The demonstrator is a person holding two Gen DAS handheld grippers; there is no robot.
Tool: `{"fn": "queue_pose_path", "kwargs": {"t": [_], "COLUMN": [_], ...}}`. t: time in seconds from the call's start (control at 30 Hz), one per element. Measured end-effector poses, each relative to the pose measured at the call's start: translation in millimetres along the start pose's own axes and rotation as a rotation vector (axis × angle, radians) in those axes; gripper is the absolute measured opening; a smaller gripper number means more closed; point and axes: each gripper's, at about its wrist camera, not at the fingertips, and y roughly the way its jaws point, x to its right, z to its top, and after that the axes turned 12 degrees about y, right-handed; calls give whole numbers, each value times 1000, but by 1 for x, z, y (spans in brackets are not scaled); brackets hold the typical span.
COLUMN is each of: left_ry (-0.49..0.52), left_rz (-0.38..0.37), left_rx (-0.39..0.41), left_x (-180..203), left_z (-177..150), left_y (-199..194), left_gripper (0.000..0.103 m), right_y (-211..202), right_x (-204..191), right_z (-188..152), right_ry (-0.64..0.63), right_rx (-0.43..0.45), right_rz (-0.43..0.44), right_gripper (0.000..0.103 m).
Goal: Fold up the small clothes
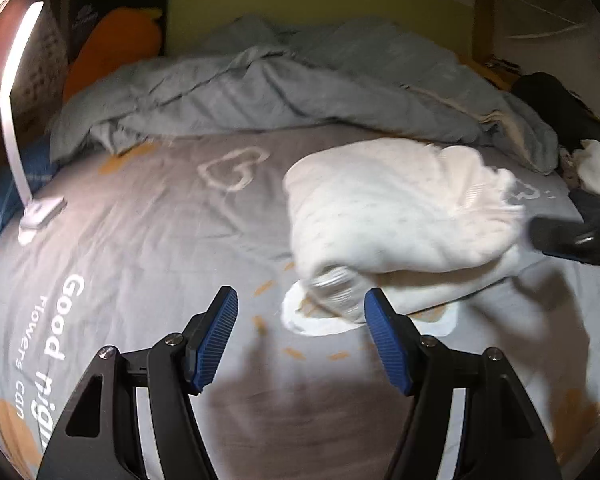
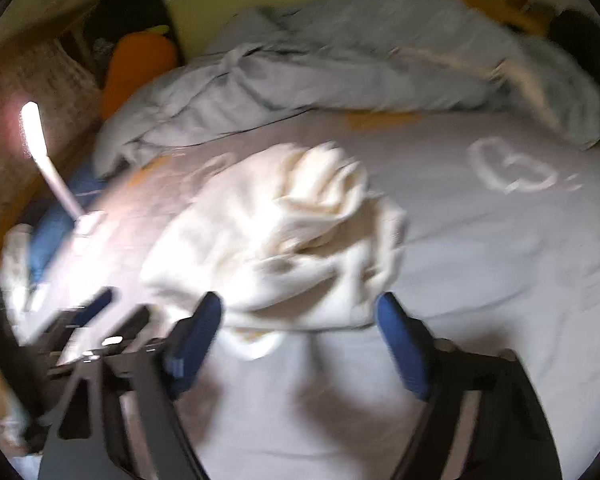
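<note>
A small white garment (image 1: 400,216) lies bunched in a loose heap on the grey printed bed sheet (image 1: 140,240). My left gripper (image 1: 300,300) hovers just in front of its near left corner, open, with only sheet between the blue pads. A dark part of the right gripper (image 1: 572,240) shows at the garment's right edge. In the blurred right wrist view the white garment (image 2: 284,236) fills the middle. My right gripper (image 2: 300,304) is open, and the garment's near edge lies between the fingers without the pads pressing on it. The left gripper (image 2: 100,308) is a dark smear at the lower left.
A crumpled grey duvet (image 1: 280,88) is piled across the back of the bed. A lit white clip lamp (image 1: 20,120) stands at the left edge on the sheet. An orange plush toy (image 1: 112,44) leans at the back left. More clothes (image 1: 596,168) lie at the far right.
</note>
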Motion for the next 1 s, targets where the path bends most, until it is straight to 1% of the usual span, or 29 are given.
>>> {"fn": "queue_pose_path", "kwargs": {"t": [0.03, 0.07, 0.1, 0.13, 0.17, 0.2, 0.23, 0.27, 0.3, 0.33, 0.37, 0.4, 0.43, 0.47, 0.5, 0.53, 0.57, 0.63, 0.67, 0.7, 0.77, 0.83, 0.9, 0.93, 0.97, 1.0], "left_ry": [-29, -65, -107, -149, -201, -240, -263, -271, -268, -259, -253, -268, -299, -331, -355, -362, -351, -308, -272, -246, -201, -203, -210, -191, -157, -113], "left_rz": [-16, -46, -90, -145, -234, -308, -340, -336, -311, -276, -246, -246, -284, -331, -382, -414, -404, -370, -361, -354, -340, -335, -361, -364, -343, -301], "left_rx": [-3, -7, -25, -56, -79, -78, -65, -46, -27, -21, -36, -63, -81, -100, -112, -119, -131, -151, -176, -195, -209, -198, -173, -153, -140, -143], "left_x": [-7, -15, -24, -31, -39, -45, -49, -52, -54, -55, -56, -59, -63, -68, -71, -73, -72, -67, -62, -57, -52, -56, -60, -59, -56, -51], "left_z": [-1, 0, 1, 3, 5, 8, 10, 13, 17, 20, 23, 26, 28, 32, 38, 45, 51, 60, 61, 61, 57, 54, 52, 52, 51, 49], "left_y": [2, 4, 6, 8, 10, 9, 6, 2, 1, 3, 9, 20, 30, 42, 53, 61, 68, 77, 81, 84, 86, 82, 70, 62, 56, 55], "left_gripper": [65, 65, 65, 61, 59, 59, 59, 59, 59, 59, 59, 55, 48, 45, 45, 45, 45, 45, 45, 45, 47, 47, 47, 47, 47, 47], "right_y": [0, 0, 1, 4, 9, 12, 16, 22, 25, 31, 36, 39, 42, 44, 46, 48, 55, 60, 62, 61, 57, 49, 26, 9, 0, -5], "right_x": [1, 4, 7, 13, 22, 30, 39, 49, 52, 54, 54, 54, 53, 52, 51, 48, 44, 45, 46, 46, 38, 34, 26, 16, 11, 9], "right_z": [1, 2, 2, 3, 4, 3, 2, 1, 0, 0, 0, 2, 6, 12, 16, 23, 29, 30, 30, 30, 31, 32, 32, 32, 30, 27], "right_ry": [42, 76, 115, 164, 230, 284, 359, 442, 462, 478, 484, 487, 490, 486, 477, 450, 414, 419, 422, 412, 322, 285, 239, 158, 109, 76], "right_rx": [-28, -39, -50, -66, -83, -88, -93, -100, -103, -107, -99, -92, -78, -55, -37, -24, -24, -4, 30, 68, 146, 160, 221, 273, 308, 335], "right_rz": [84, 131, 174, 217, 259, 293, 324, 345, 353, 343, 327, 327, 337, 331, 317, 300, 257, 202, 174, 138, 41, 47, 114, 99, 61, -15], "right_gripper": [72, 68, 67, 66, 65, 65, 65, 65, 65, 65, 65, 65, 65, 65, 65, 65, 65, 63, 52, 45, 19, 17, 16, 16, 16, 16]}}
